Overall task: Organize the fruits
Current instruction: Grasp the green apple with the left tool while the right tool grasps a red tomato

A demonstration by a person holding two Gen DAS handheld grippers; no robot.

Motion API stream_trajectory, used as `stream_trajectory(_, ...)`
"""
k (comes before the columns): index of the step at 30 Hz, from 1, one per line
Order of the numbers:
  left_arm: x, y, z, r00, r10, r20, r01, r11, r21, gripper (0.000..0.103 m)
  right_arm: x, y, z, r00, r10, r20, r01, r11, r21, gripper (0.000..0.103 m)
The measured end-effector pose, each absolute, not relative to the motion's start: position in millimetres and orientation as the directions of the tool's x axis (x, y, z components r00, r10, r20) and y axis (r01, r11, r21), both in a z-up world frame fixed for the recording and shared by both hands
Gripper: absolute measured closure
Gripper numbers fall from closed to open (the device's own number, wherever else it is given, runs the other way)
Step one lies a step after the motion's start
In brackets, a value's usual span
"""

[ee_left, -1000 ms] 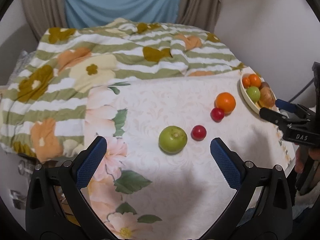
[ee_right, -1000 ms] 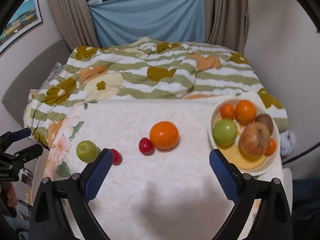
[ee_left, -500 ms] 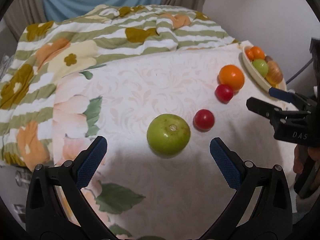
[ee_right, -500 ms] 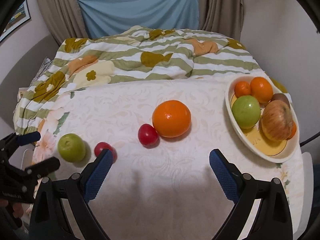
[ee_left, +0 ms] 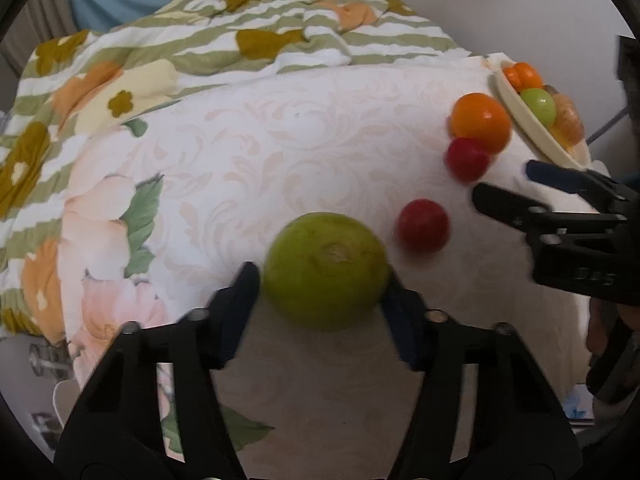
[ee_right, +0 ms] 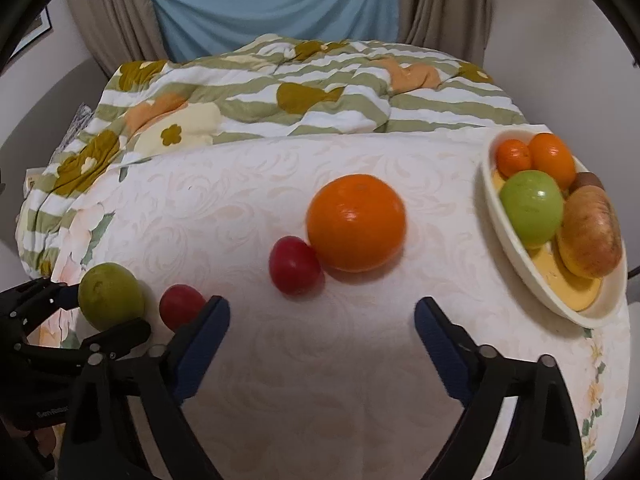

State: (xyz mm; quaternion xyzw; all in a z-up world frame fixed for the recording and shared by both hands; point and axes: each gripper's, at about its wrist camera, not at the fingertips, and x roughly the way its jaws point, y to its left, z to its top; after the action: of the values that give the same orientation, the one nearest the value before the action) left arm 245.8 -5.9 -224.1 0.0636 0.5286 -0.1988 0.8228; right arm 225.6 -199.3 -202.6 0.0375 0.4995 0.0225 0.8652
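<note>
Green fruit (ee_left: 326,270) sitting on the pale patterned counter (ee_left: 280,152), set between the fingers (ee_left: 236,304) of the left gripper (ee_left: 322,308); fingers closing on both flanks, blurred, seemingly at the skin but firm contact not certain; fruit not yet lifted. Just to its right a small red fruit (ee_left: 422,225), apart from it; further off a second red fruit (ee_right: 295,265) touching a large orange (ee_right: 356,227); past those the cream bowl (ee_right: 516,248) at the counter's right edge, already carrying oranges, a green apple and a brownish fruit. Right gripper (ee_right: 322,334) low over the counter short of the orange and red pair, fingers spread yet narrowing, nothing between them. Behind everything, a striped floral quilt (ee_right: 280,92) and a blue curtain (ee_right: 276,4). Step in hand, by the look: grasping the green fruit for the bowl. Next move likely calling for a settled squeeze, a straight lift clear of the near red fruit, then a carry across to the bowl without crossing the right gripper.
</note>
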Motion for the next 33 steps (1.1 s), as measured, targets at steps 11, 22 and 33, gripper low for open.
stream_trajectory(11, 243, 5, -222, 0.371, -0.225, -0.901, 0.346, 0.934, -0.091, 0.044, 234, -186, -206, 0.489, 0.102, -0.867, -0.055, 0.995, 0.086, 0.041)
stream_trajectory(22, 241, 21, -222, 0.381, -0.207, -0.901, 0.306, 0.948, -0.089, 0.044, 245, -177, -216, 0.485, 0.083, -0.870, -0.051, 0.996, 0.067, 0.052)
stream_trajectory(33, 240, 21, -220, 0.382, -0.214, -0.899, 0.304, 0.948, -0.096, 0.044, 247, -180, -215, 0.504, 0.021, -0.863, 0.014, 0.999, 0.033, 0.075)
